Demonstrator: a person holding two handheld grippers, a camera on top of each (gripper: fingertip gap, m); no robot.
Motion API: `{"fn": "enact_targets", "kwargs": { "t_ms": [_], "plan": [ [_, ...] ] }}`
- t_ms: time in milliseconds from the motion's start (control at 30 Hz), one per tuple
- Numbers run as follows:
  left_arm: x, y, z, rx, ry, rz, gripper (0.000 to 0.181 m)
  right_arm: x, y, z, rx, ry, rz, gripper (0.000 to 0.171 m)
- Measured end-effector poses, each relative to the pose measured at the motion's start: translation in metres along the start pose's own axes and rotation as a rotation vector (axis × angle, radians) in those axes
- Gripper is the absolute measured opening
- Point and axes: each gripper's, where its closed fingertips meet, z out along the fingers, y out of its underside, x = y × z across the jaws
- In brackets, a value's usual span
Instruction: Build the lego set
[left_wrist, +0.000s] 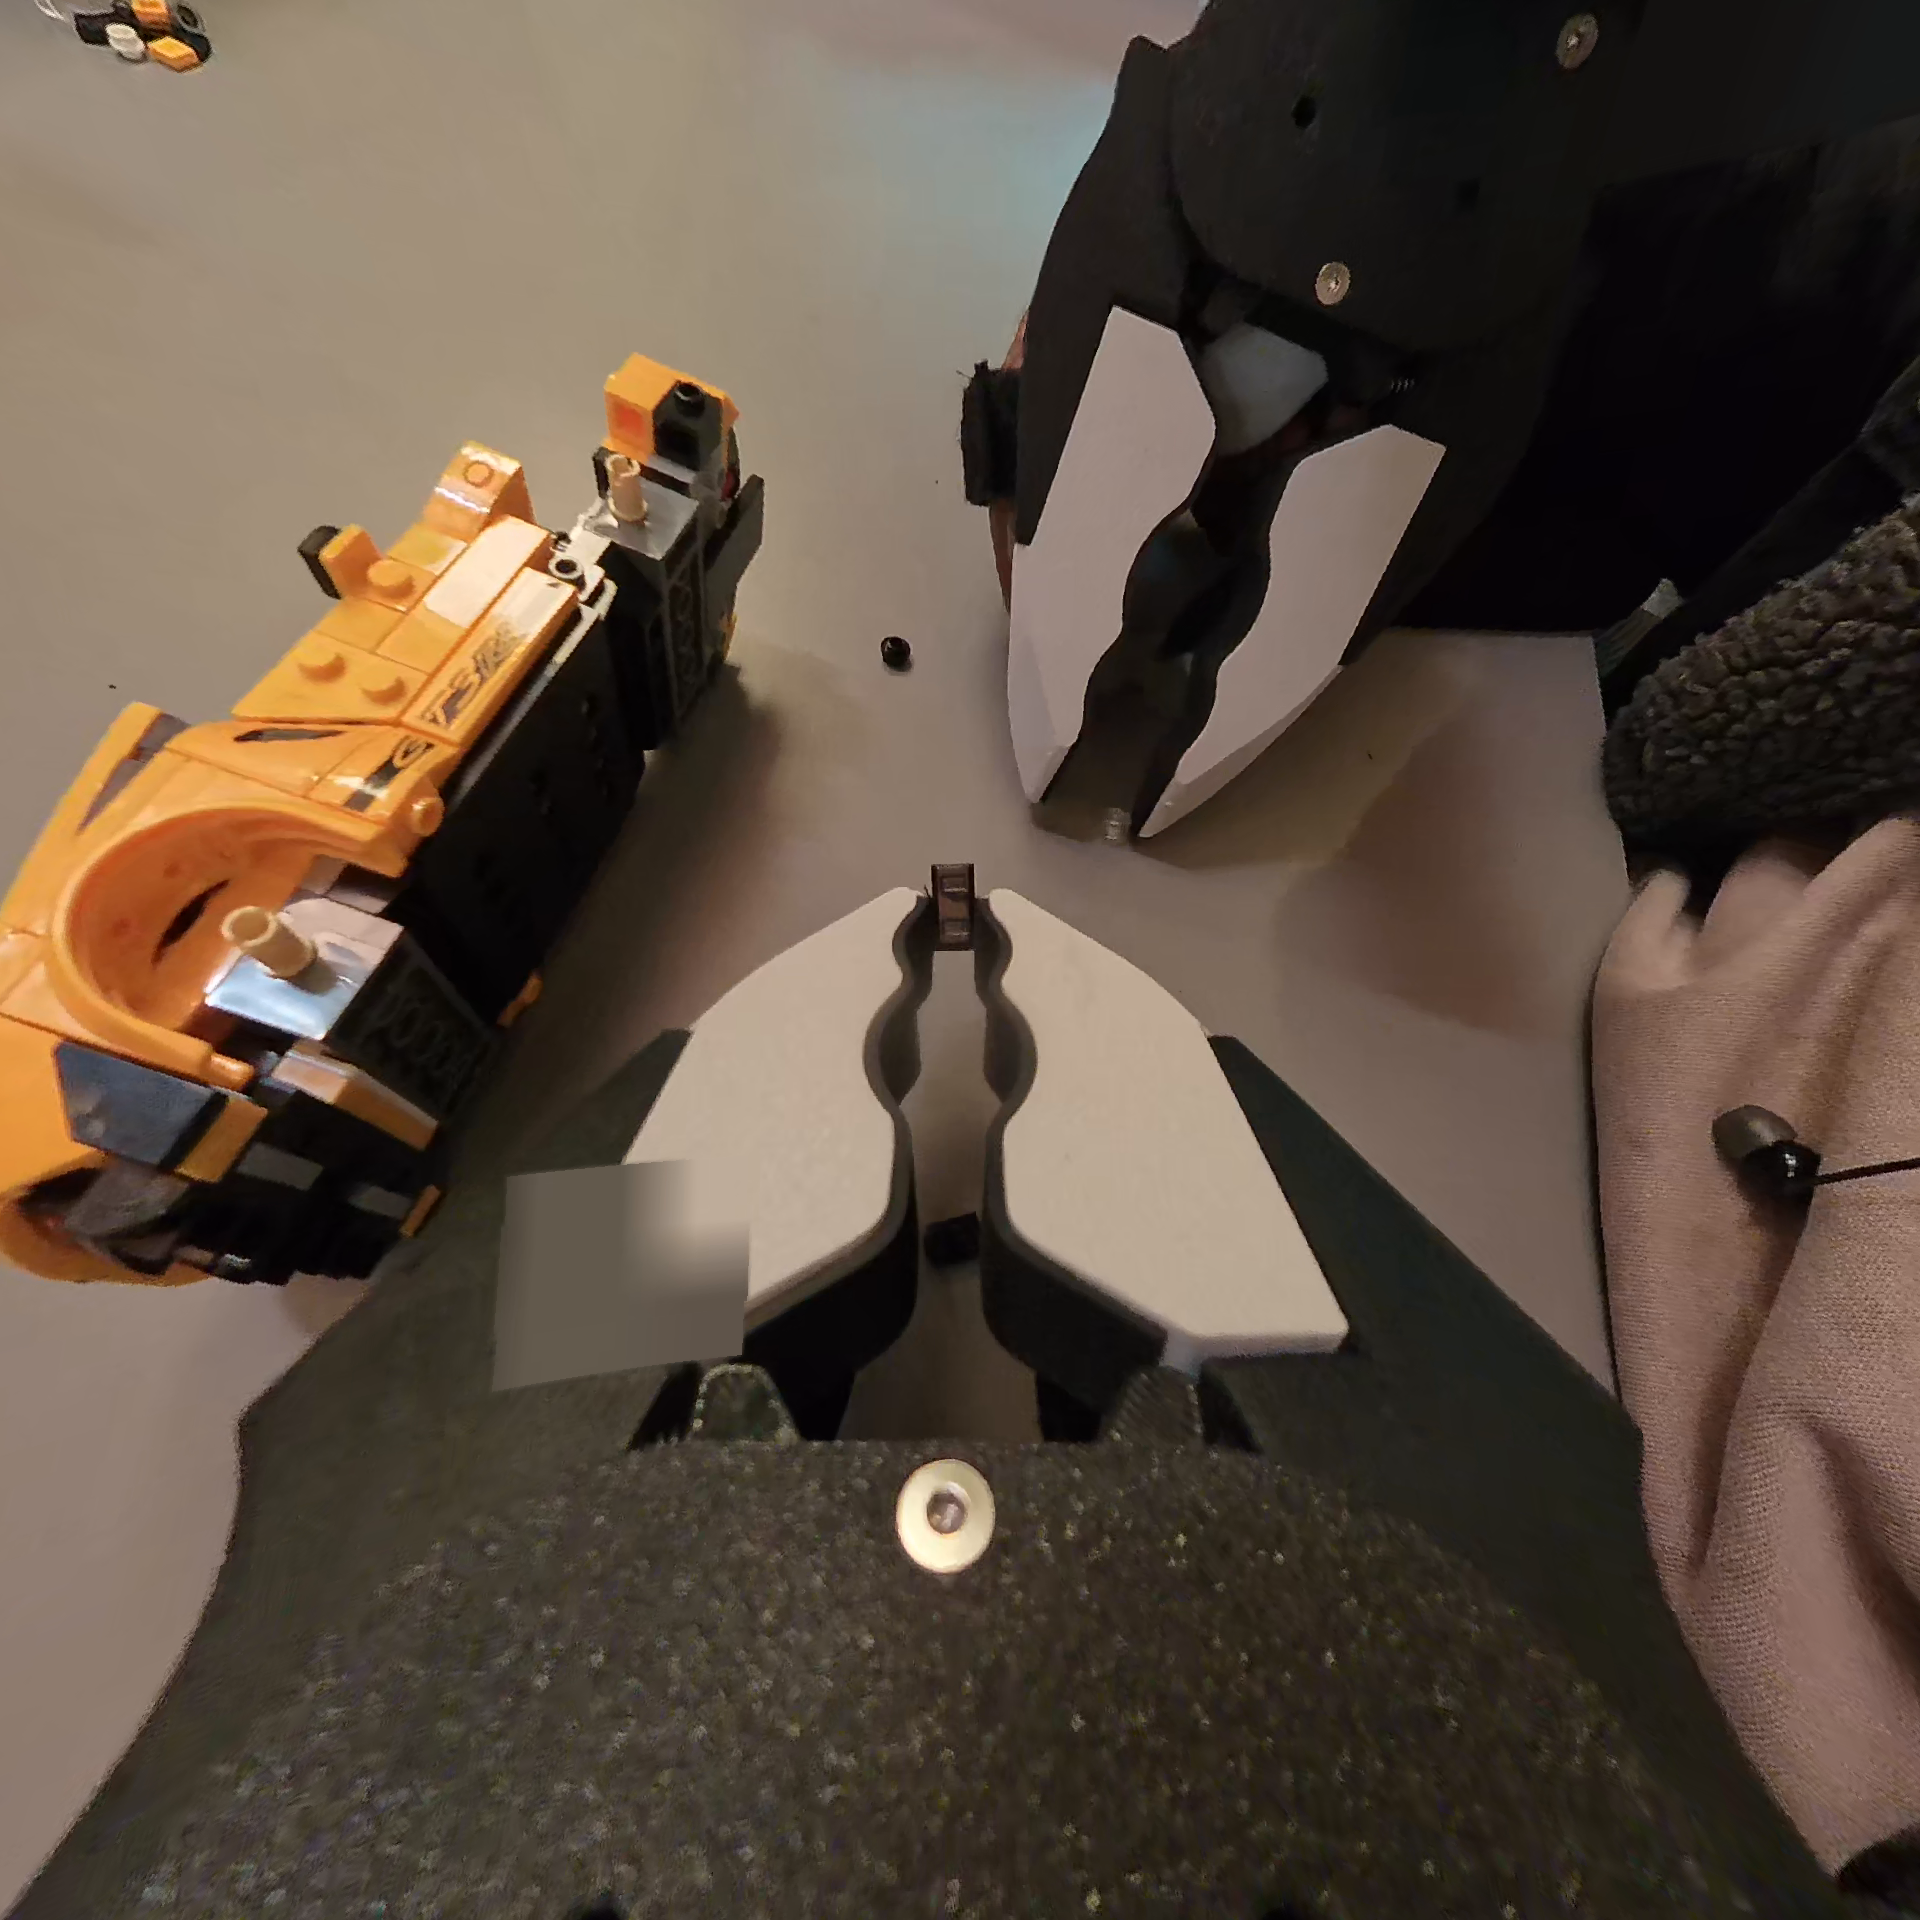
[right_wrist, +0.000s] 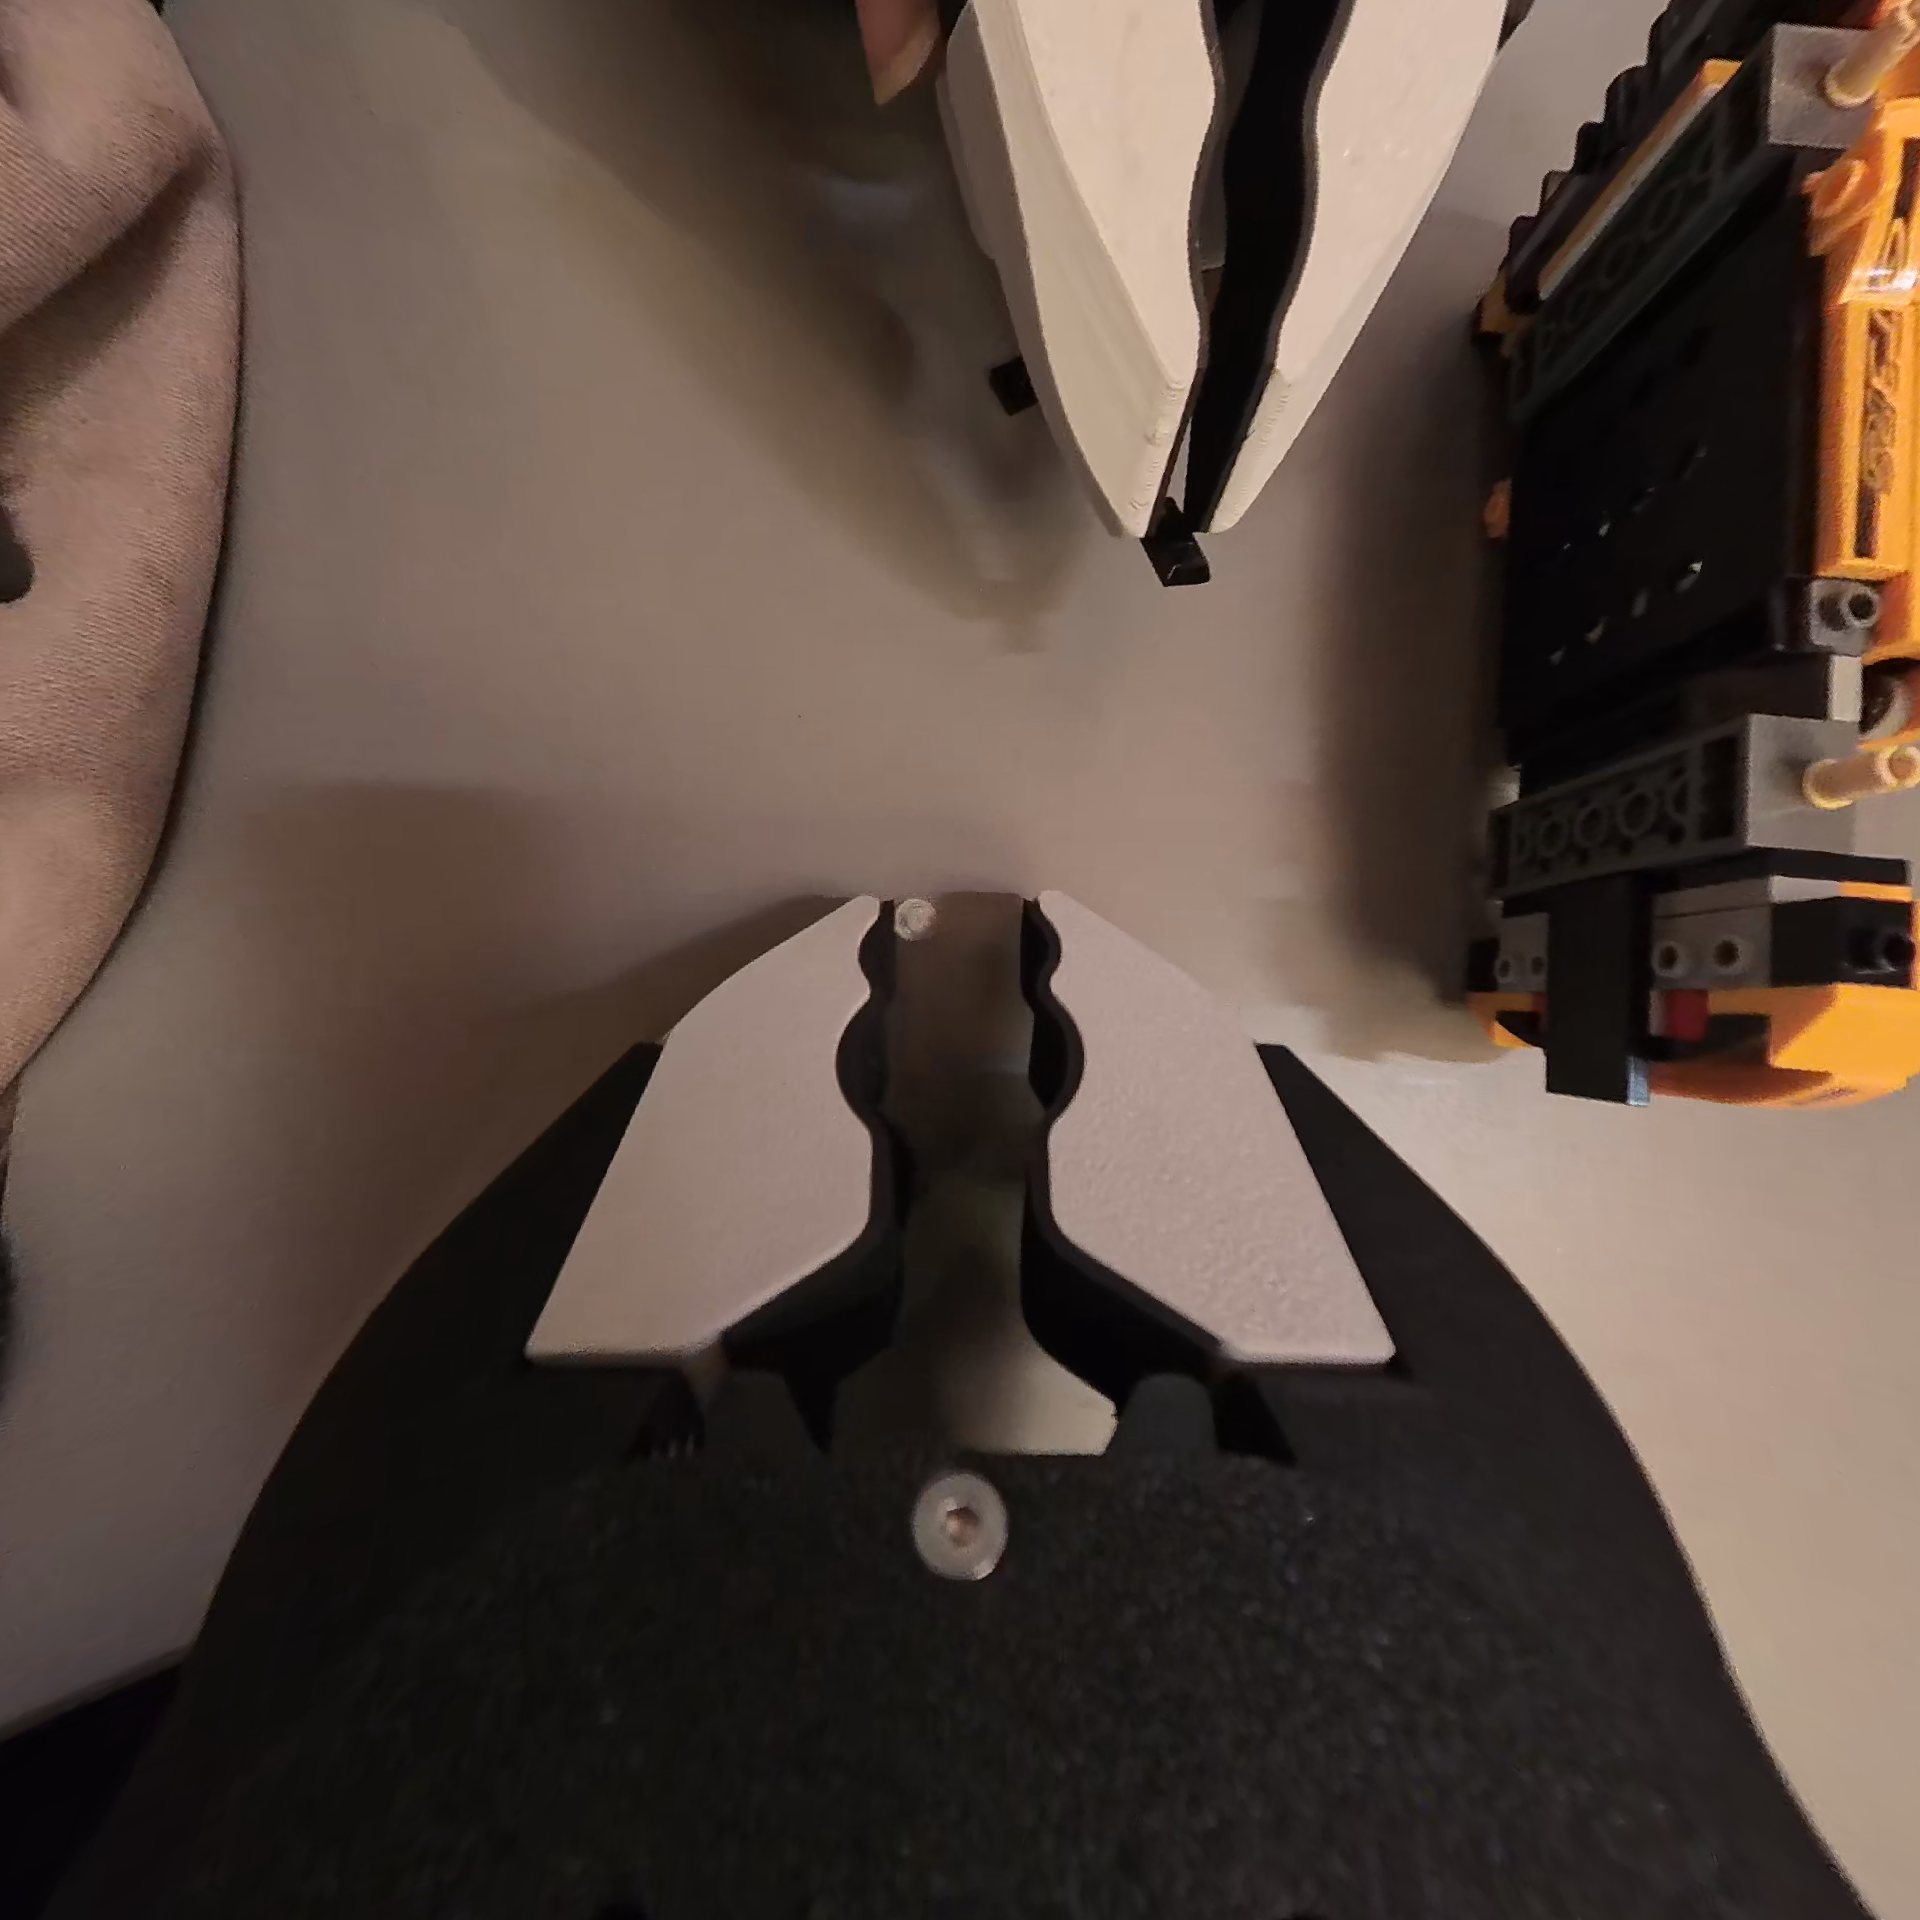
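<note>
The orange and black lego car lies on its side on the grey table, left of both grippers; in the right wrist view the car shows its black underside. My left gripper is shut on a small black piece at its tips, which also shows in the right wrist view. My right gripper is open, tips down at the table. A tiny light grey round stud lies between its tips against the left finger. The right gripper faces the left one closely.
A small black round piece lies loose between the car and the right gripper. Another black piece lies beside the left gripper. A pile of loose pieces sits far back left. A person's pink clothing borders the table edge. My right fingertips sit around 7 centimetres from my left ones.
</note>
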Motion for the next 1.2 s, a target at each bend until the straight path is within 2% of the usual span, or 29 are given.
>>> {"fn": "enact_targets", "kwargs": {
  "t_ms": [300, 867, 933, 1033, 1200],
  "plan": [
    [0.0, 0.001, 0.0, -0.004, 0.009, -0.004, 0.007, -0.006, 0.002, -0.008, 0.01, -0.028, -0.018, 0.024],
    [0.008, 0.005, 0.003, -0.028, 0.048, 0.012, 0.007, -0.011, 0.006, 0.0, -0.021, -0.037, -0.028, 0.013],
    [0.016, 0.008, 0.005, -0.049, 0.09, 0.004, 0.007, -0.006, 0.004, -0.002, -0.002, -0.011, -0.024, 0.013],
    [0.03, 0.007, 0.006, -0.047, 0.191, -0.06, 0.006, 0.003, -0.016, -0.012, 0.128, 0.057, -0.055, 0.013],
    [0.043, -0.014, -0.007, 0.071, 0.436, -0.349, 0.006, -0.002, -0.046, -0.029, 0.318, 0.101, -0.158, 0.018]
  ]
}}
